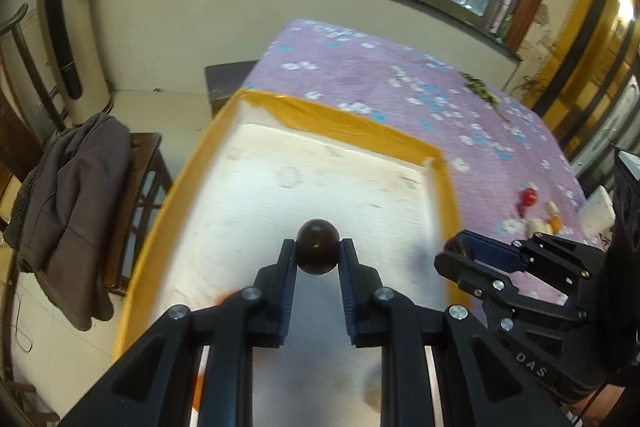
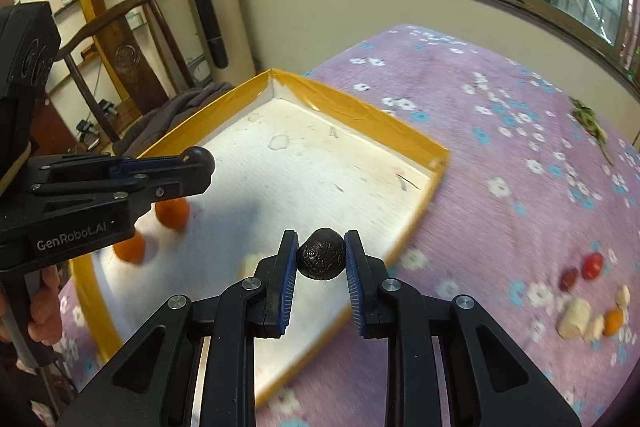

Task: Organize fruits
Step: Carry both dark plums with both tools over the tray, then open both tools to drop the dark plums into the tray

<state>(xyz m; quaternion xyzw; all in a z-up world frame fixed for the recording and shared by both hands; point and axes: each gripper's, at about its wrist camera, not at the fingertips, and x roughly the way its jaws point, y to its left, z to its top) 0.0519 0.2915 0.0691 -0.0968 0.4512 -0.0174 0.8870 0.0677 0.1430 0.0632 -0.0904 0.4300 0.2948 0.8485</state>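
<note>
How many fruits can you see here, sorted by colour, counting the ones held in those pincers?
Dark brown: 2, one in the left gripper as the smooth dark fruit, one in the right gripper as the wrinkled dark fruit
Orange: 3, two in the tray, at and, one on the cloth
Red: 2, at and
Pale: about 3, blurred, near
Total: about 10

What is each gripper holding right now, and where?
Left gripper pinches a dark round fruit by its sides; right gripper pinches a wrinkled dark fruit likewise.

Small blurred fruits (image 2: 592, 303), kinds unclear
</note>
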